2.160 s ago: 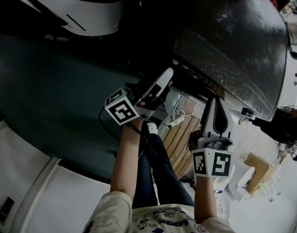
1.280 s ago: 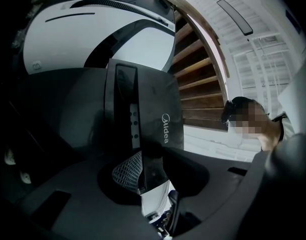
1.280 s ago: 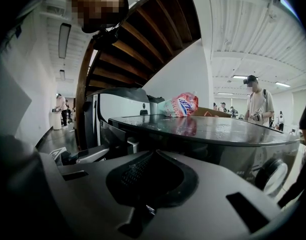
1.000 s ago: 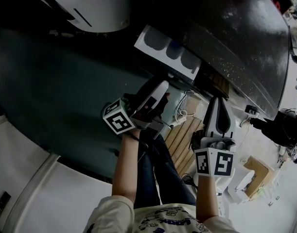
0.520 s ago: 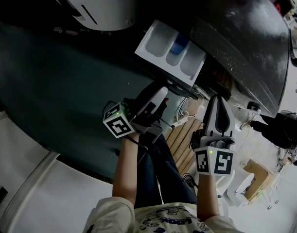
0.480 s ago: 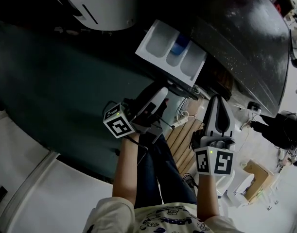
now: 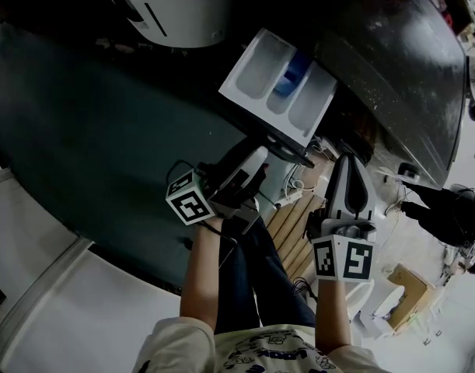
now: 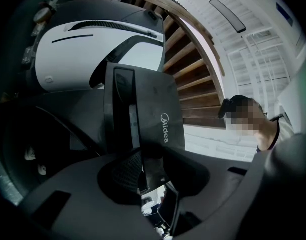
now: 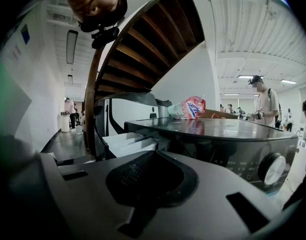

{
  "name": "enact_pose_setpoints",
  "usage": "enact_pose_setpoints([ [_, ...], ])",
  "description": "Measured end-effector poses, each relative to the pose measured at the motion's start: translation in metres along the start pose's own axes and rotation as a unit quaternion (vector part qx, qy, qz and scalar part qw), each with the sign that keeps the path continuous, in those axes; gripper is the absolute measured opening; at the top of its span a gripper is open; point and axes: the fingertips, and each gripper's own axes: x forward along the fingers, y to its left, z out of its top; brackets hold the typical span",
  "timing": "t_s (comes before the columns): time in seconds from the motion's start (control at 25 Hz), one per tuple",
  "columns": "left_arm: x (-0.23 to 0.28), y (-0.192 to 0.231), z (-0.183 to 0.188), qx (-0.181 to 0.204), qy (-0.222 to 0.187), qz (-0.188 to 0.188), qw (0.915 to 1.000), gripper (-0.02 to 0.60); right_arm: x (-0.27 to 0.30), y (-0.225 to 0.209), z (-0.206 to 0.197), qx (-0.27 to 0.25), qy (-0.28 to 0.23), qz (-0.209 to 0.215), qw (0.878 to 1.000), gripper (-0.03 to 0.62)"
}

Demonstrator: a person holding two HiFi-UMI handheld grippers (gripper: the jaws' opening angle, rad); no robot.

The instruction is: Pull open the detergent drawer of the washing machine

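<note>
Detergent drawer (image 7: 262,68) is out of the washing machine (image 7: 392,61), well extended. The white tray is exposed, with three compartments side by side and a blue insert in the middle one. In the head view its long axis runs from upper right, where it goes under the machine's dark speckled top, to lower left. The dark front panel is the lower-left end, facing the person. Left gripper (image 7: 258,158) is at that end, jaws part-way closed and clamped on the front panel's edge. The left gripper view shows the dark panel with the brand lettering standing upright between the pads. Right gripper (image 7: 347,166) sits just right of the drawer, pointing at the machine front and clear of it, jaws together with nothing in them. The right gripper view has the drawer sticking out at left under the top, a control knob (image 9: 273,169) at right and a snack bag (image 9: 189,107) on the top.
</note>
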Motion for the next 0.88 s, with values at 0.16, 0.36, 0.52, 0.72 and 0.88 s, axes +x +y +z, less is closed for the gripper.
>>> enact_pose_setpoints([
  [0.16, -0.002, 0.000, -0.001, 0.003, 0.002, 0.000, 1.0000, 0.143, 0.002, -0.002, -0.001, -0.001, 0.001, 0.005, 1.000, 0.011],
  [0.36, -0.008, -0.002, -0.001, 0.002, -0.008, -0.003, 1.0000, 0.143, 0.001, 0.000, -0.001, -0.001, 0.003, 0.011, 1.000, 0.011],
  [0.52, -0.018, -0.008, -0.002, 0.005, -0.009, -0.004, 0.9999, 0.140, -0.006, 0.008, -0.004, -0.001, 0.002, 0.015, 1.000, 0.011],
  [0.72, -0.026, -0.008, -0.003, 0.010, -0.006, 0.007, 0.9999, 0.140, -0.012, 0.016, -0.005, -0.001, 0.001, 0.019, 1.000, 0.011],
  [0.88, -0.025, -0.006, -0.003, 0.019, -0.011, 0.014, 0.9997, 0.145, -0.011, 0.012, -0.004, 0.000, 0.000, 0.018, 1.000, 0.011],
])
